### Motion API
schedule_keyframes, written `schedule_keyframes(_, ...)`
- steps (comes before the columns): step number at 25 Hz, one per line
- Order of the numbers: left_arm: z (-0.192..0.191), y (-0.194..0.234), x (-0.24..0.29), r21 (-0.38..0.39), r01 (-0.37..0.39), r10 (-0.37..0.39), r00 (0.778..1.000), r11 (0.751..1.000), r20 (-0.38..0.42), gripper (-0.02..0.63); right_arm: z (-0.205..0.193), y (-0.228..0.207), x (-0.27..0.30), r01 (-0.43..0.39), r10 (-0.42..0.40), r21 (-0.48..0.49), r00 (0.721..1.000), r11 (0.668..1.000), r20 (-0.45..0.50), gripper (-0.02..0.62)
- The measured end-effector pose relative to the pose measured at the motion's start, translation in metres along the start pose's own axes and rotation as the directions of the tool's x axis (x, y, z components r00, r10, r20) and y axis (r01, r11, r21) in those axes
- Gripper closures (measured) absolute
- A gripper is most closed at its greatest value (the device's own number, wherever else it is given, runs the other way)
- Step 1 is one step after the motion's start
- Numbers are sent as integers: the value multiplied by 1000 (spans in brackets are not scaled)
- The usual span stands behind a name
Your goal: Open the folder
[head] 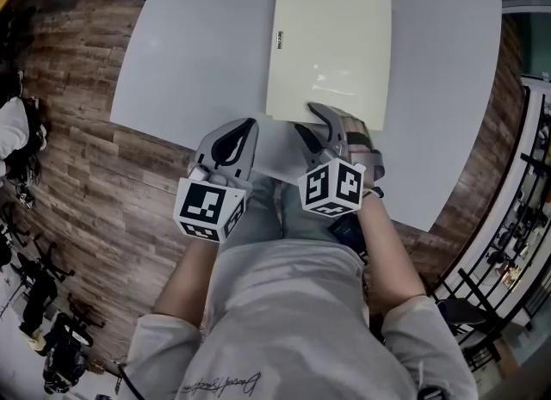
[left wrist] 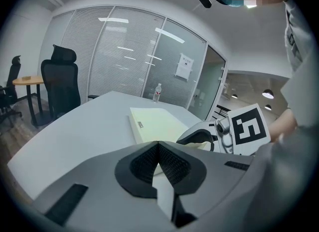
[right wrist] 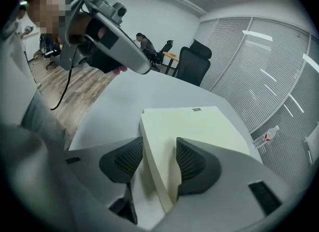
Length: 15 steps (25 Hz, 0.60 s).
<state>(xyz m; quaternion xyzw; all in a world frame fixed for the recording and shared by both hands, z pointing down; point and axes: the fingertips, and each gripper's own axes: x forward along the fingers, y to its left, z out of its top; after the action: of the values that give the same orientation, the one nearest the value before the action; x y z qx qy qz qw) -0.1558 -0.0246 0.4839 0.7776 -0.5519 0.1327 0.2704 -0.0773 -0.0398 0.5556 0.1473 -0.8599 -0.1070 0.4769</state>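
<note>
Closest in, at the bottom of the head view, is the person's grey shirt (head: 284,321), with both forearms reaching out from it toward a pale grey tabletop (head: 198,37). Wood-plank floor (head: 77,149) fills the far left of that view.

To the left of centre, the left hand-held gripper (head: 248,125) hovers at the near edge of the tabletop, its marker cube (head: 209,207) toward the person. In its own view the two dark ribbed pads meet at their tips with nothing between them (left wrist: 158,143). It is just beside the folder's near left corner and is not on the folder.

Just to its right, the right hand-held gripper (head: 306,116) points steeply down at the folder's near edge, its marker cube (head: 331,186) tilted up toward the camera. In the right gripper view its jaws stand apart (right wrist: 159,143) and straddle that edge: one pad lies outside the edge over the tabletop, the other over the folder's top face. Neither pad seems to press on it.

Beyond and right of centre lies the folder (head: 331,37), pale cream, flat and closed on the tabletop, with a small dark label (head: 280,41) on its left edge. A black railing (head: 516,218) runs down the far right.
</note>
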Motion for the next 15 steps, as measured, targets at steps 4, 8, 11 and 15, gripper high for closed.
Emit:
schedule_keyframes(4, -4, -1, 0, -6, -1, 1, 1000, 1000, -5, 597, -3, -1, 6, 51, -52, -36, 998, 998, -22, 368)
schedule_keyframes(8, -7, -2, 1, -5, 0, 0, 1000, 1000, -10, 597, -5, -3, 10, 94, -95, -50, 995, 994, -22, 393)
schedule_keyframes(11, -7, 0, -1, -6, 0, 0, 1000, 1000, -12, 598, 0, -2, 7, 86, -86, -11, 996, 996, -6, 417)
schedule_keyframes(15, -13, -1, 5, -3, -2, 2, 1000, 1000, -27, 597, 1, -4, 1, 43, -45, 64, 999, 997, 31, 442)
